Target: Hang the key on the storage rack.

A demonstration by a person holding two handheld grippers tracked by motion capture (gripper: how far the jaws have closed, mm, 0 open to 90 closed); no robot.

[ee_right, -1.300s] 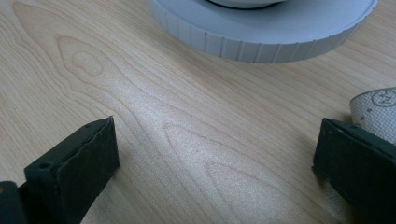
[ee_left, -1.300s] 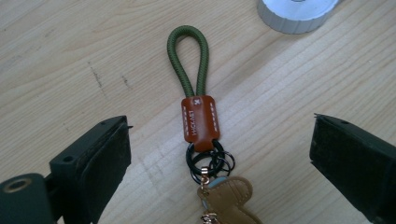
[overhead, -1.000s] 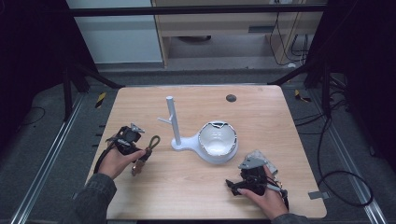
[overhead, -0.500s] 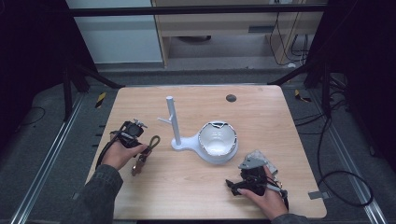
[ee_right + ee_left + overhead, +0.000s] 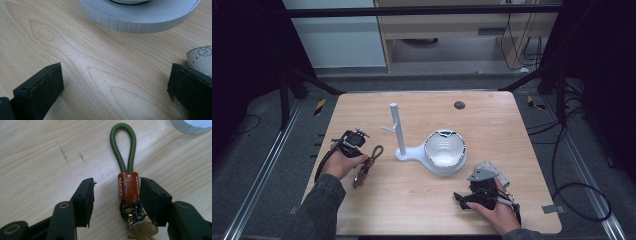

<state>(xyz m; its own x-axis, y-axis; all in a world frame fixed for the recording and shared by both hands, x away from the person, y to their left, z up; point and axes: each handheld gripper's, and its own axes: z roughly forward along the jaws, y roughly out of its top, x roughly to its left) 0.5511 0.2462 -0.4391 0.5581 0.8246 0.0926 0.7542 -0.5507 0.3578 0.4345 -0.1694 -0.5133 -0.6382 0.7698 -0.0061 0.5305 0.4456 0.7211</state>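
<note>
A keychain (image 5: 371,159) lies on the wooden table (image 5: 492,125): a green cord loop (image 5: 123,147), a brown leather tab (image 5: 128,187), and black rings with a tan charm below it. My left gripper (image 5: 117,185) (image 5: 362,158) straddles the tab. Its jaws have just been closing; the right-hand jaw touches the tab's edge and the other jaw stands apart from it. My right gripper (image 5: 115,75) (image 5: 467,197) rests open near the front right edge, with bare wood between its jaws. A white stand (image 5: 395,127) with a bowl-shaped base (image 5: 140,15) is mid-table.
A small dark round spot (image 5: 459,105) sits at the table's far side. A pale patterned piece (image 5: 202,58) lies beside my right gripper's right-hand jaw. The stand's base rim (image 5: 192,126) is just beyond the cord loop. Dark floor with cables surrounds the table.
The left hand has edged slightly toward the keychain. The right hand has stayed where it was.
</note>
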